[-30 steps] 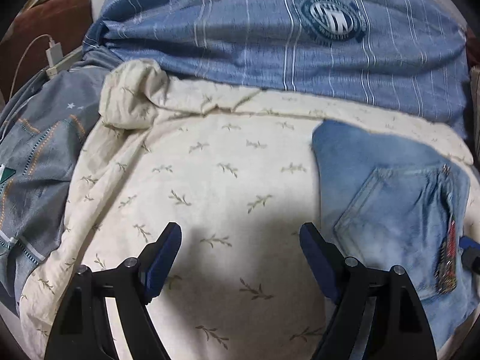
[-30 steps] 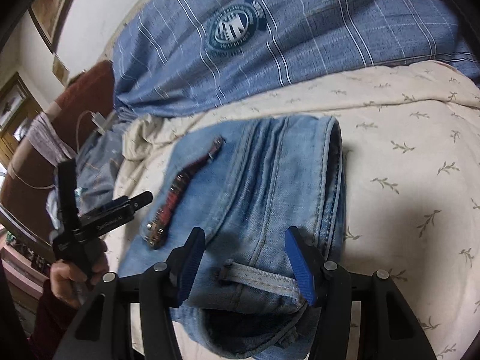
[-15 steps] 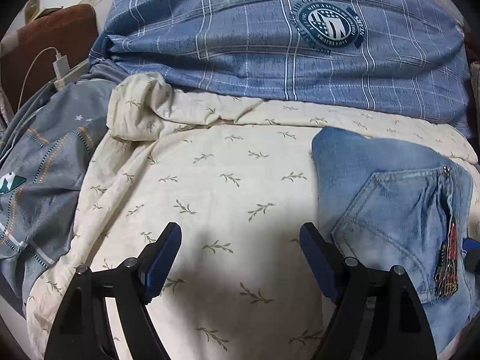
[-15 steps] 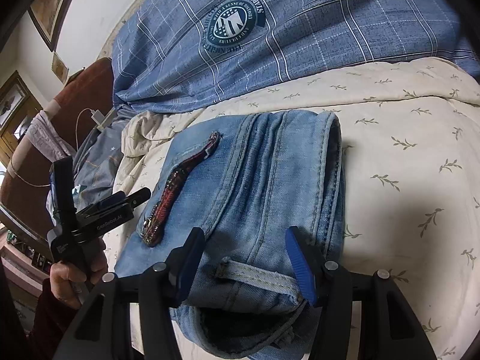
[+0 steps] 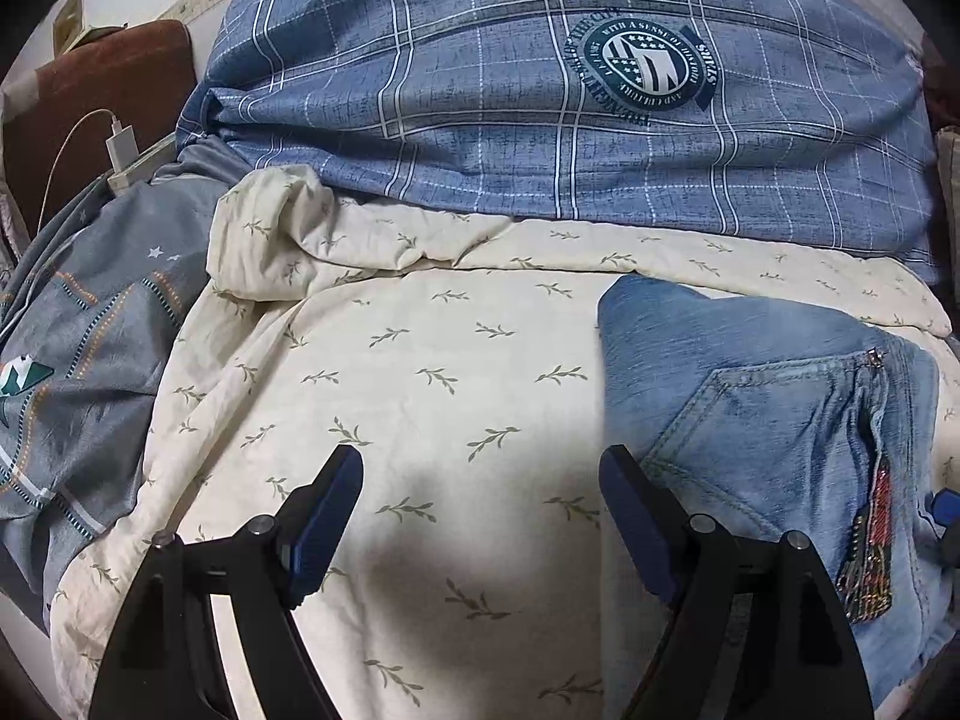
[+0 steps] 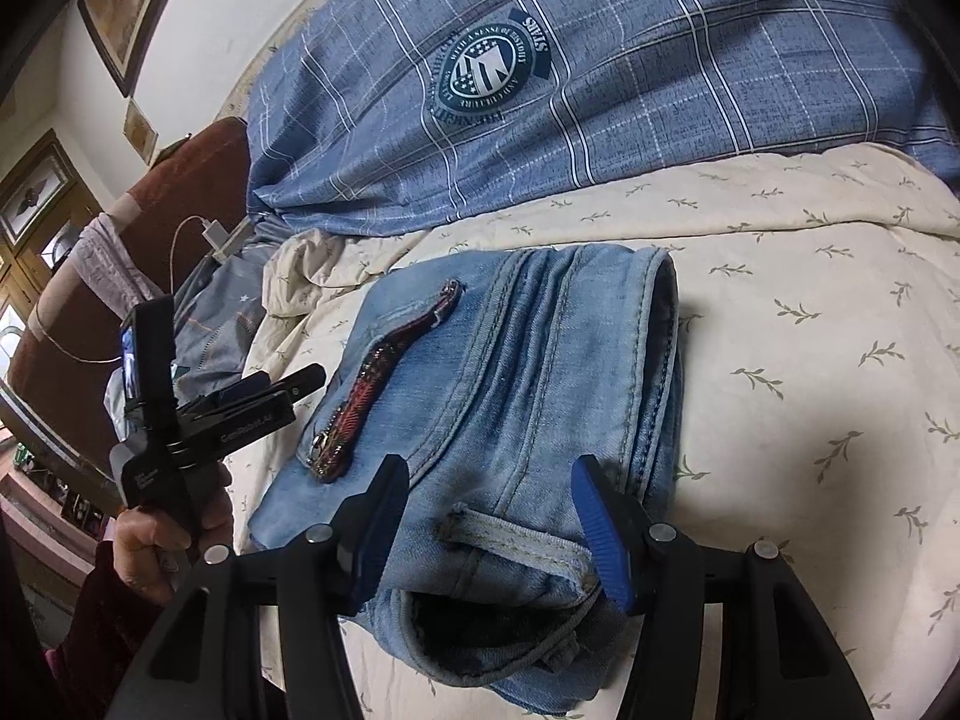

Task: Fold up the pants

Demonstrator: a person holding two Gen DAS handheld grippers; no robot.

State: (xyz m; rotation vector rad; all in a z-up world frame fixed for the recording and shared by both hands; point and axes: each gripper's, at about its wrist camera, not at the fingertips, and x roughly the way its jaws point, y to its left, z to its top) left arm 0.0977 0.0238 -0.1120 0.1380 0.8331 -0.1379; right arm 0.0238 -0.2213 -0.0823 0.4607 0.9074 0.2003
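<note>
Neatly folded jeans (image 6: 528,396) (cream quilt (image 5: 420,390)) — both tools agape

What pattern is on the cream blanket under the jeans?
Small olive leaf sprigs on the cream blanket; clearest in the left wrist view.

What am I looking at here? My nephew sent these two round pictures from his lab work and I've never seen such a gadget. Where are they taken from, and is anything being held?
There is no machine: a person holds a two-fingered tool in each hand, and each tool carries a wide-angle camera that looks along its fingers. That is why both pictures look round and bent.

One picture is from the left claw, the other from the right claw. In the right one you can also see the person's left hand gripping its tool.

On a cream quilt with a leaf print lie folded blue jeans with a red beaded strip on them. Behind is a blue checked pillow.

Both claws are open and hold nothing. The right one stands over the jeans' waistband; the left one is over bare quilt.
</note>
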